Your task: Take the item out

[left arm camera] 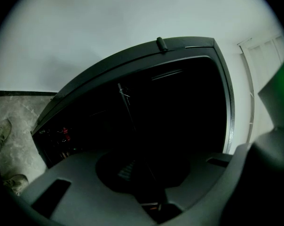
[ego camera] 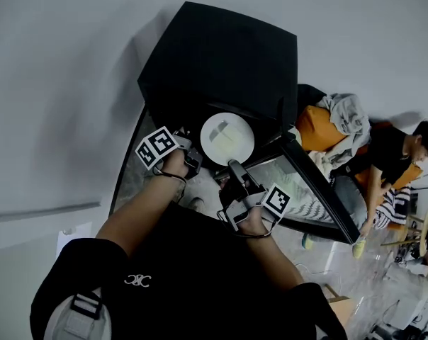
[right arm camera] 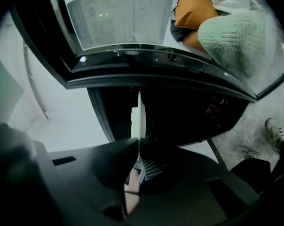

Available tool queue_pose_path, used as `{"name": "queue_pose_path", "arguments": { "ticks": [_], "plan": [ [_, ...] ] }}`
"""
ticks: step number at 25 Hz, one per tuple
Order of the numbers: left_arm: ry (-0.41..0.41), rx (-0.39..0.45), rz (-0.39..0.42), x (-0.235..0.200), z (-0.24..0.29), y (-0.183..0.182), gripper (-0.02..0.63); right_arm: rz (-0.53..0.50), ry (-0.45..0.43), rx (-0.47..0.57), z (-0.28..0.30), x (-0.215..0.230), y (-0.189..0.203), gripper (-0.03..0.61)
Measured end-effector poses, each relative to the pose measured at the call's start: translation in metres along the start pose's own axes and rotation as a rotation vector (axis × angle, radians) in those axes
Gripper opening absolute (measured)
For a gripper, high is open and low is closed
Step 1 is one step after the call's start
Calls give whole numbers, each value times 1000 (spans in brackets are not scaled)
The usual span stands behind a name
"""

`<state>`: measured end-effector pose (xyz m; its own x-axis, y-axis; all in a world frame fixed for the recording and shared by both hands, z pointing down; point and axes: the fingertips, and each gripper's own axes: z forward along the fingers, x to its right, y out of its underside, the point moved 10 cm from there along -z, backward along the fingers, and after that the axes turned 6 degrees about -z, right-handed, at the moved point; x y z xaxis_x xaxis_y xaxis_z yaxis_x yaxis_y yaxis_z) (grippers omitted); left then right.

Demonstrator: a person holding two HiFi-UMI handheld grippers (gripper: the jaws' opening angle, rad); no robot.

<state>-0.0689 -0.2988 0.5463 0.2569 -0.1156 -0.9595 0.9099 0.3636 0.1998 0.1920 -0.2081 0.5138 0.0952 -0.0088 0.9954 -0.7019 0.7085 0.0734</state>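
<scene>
1. The room was a pale wall (ego camera: 58, 83) above a marbled grey floor (ego camera: 363, 275).
2. A black oven (ego camera: 221, 55) stood against that wall. Its glass door (ego camera: 320, 190) hung open on my right and its cavity (left arm camera: 170, 112) was dark.
3. The white plate (ego camera: 227, 138), the item to come out, sat at the mouth of the cavity between my two grippers. It was not yet clear of the opening.
4. I judged the step in hand to be the withdrawal. To do it well I would keep the plate flat and draw it straight back toward me. It had to stay off the door's edge, and the pinch on the rim had to stay firm so the plate couldn't tip.
5. Both forearms reached forward side by side, the grippers pointing roughly level into the opening. The left gripper (ego camera: 193, 158) was at the plate's left rim and the right gripper (ego camera: 237, 172) at its near rim.
6. The right gripper's jaws were pressed onto the plate's rim, which showed edge-on in the right gripper view. The left gripper's jaws stood partly apart with a thin dark edge running between them. It was too dark to tell whether they pinched it.
</scene>
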Motion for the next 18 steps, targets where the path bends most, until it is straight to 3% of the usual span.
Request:
{"name": "queue_pose_path", "arguments": {
  "ticks": [15, 18],
  "plan": [
    [41, -7, 38, -2, 58, -30, 66, 15, -39, 8, -5, 6, 1, 21],
    [50, -14, 82, -1, 58, -31, 66, 16, -40, 11, -6, 5, 3, 21]
  ]
}}
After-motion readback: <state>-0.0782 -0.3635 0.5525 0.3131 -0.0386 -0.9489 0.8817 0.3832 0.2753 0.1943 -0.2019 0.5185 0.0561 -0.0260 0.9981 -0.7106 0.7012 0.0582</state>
